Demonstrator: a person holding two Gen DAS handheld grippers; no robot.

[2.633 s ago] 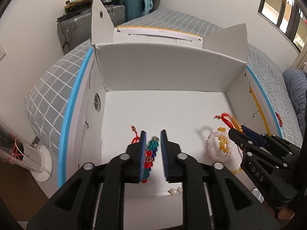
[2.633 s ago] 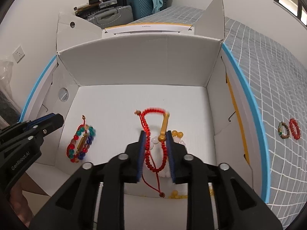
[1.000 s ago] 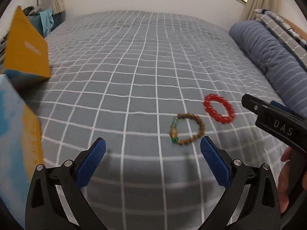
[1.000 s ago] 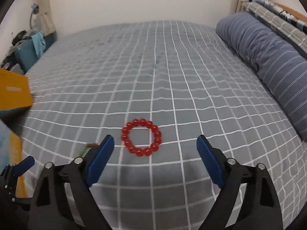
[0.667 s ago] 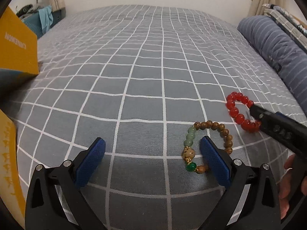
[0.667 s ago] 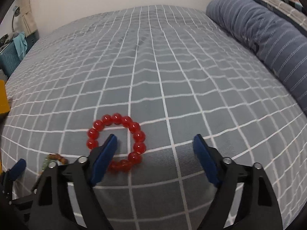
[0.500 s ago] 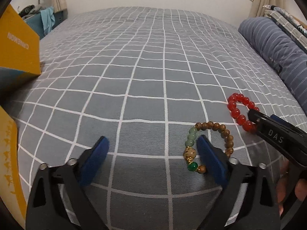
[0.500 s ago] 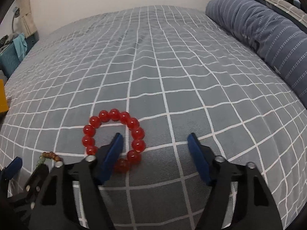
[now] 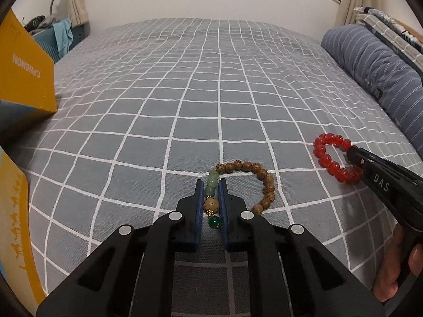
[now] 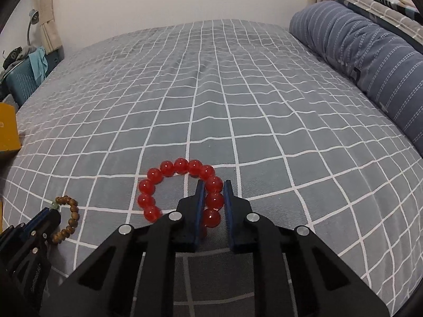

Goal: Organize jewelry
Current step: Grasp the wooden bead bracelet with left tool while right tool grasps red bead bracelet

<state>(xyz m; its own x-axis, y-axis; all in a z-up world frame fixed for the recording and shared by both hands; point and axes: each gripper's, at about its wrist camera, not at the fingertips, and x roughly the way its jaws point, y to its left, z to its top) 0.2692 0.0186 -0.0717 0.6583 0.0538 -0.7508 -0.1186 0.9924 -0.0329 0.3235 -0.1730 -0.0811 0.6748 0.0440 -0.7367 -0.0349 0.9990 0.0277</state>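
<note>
On the bedspread (image 9: pixel 185 100): both grippers, wide apart 0.5 s ago, now pinched — left gripper (image 9: pixel 211 185) grips wooden bracelet (image 9: pixel 261 182), right gripper (image 10: pixel 213 186) red bracelet (image 10: pixel 171 185). Ready to lift boxward.

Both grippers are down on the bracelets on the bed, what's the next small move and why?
Probably lift both straight up off the bedspread. The left hand-held gripper has closed on the green beads of the wooden bracelet, and the right hand-held gripper has closed on the red bracelet. Both bracelets lie flat on the fabric, so a short lift would show whether the grips hold.
</note>
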